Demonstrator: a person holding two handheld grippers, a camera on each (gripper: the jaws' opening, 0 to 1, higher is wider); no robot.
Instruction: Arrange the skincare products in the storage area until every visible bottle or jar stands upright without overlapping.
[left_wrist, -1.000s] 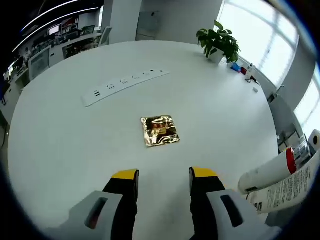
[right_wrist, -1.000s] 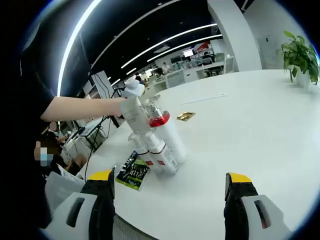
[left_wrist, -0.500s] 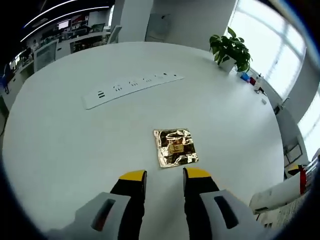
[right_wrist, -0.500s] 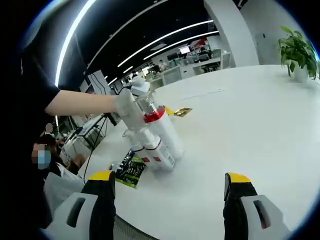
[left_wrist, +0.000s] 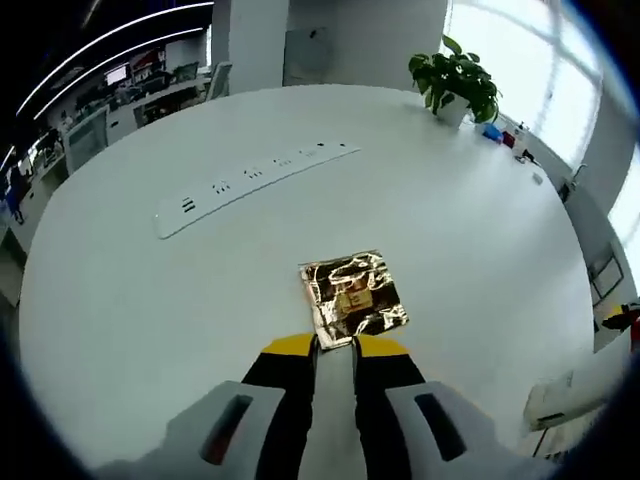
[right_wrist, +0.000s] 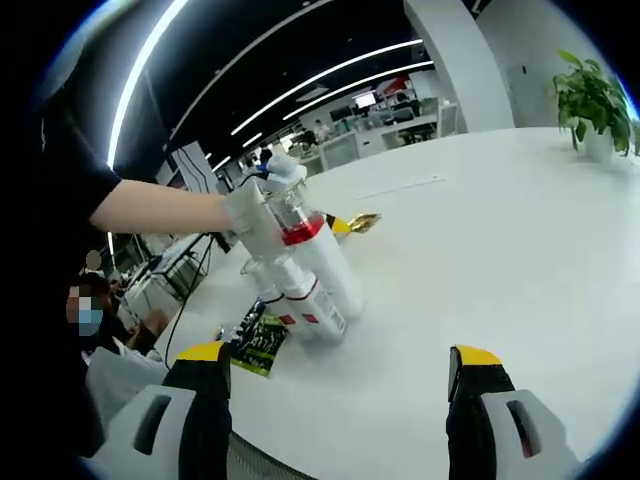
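Left gripper (left_wrist: 332, 346) fingers nearly together, tips touching the near edge of the gold packet (left_wrist: 352, 296). Right gripper (right_wrist: 340, 362) fingers wide apart, bottles (right_wrist: 310, 268) far-left of them.

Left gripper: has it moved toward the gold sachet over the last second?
Yes. The left gripper has come up to the gold sachet on the table; its tips now reach the sachet's near edge, and the jaws have narrowed to a slim gap.
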